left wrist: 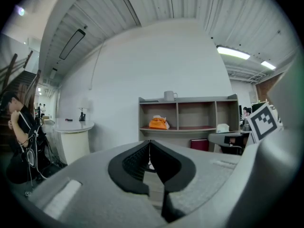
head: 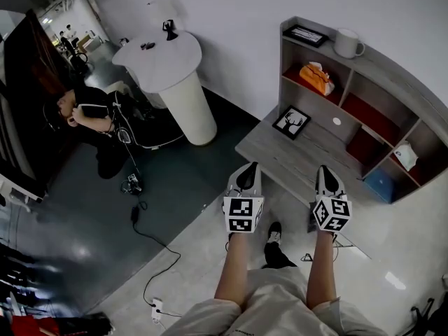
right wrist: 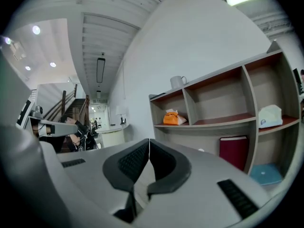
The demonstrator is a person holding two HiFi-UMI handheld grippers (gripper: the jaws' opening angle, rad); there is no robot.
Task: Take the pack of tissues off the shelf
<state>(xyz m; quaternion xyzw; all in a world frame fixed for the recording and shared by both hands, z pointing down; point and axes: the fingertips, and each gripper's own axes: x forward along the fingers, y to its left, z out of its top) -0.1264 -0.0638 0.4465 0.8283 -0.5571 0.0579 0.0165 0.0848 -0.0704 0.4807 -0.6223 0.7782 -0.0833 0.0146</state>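
Short of shelf (head: 392,82), with left gripper (head: 248,168) and right gripper (head: 326,169) closed, empty: may shove tissues (head: 316,78) back unless opened.

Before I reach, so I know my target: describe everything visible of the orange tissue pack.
The orange tissue pack looks soft and crumpled, a white tissue poking from its top. It sits alone in the leftmost upper compartment of the shelf, resting on that compartment's reddish floor; nothing else touches it.
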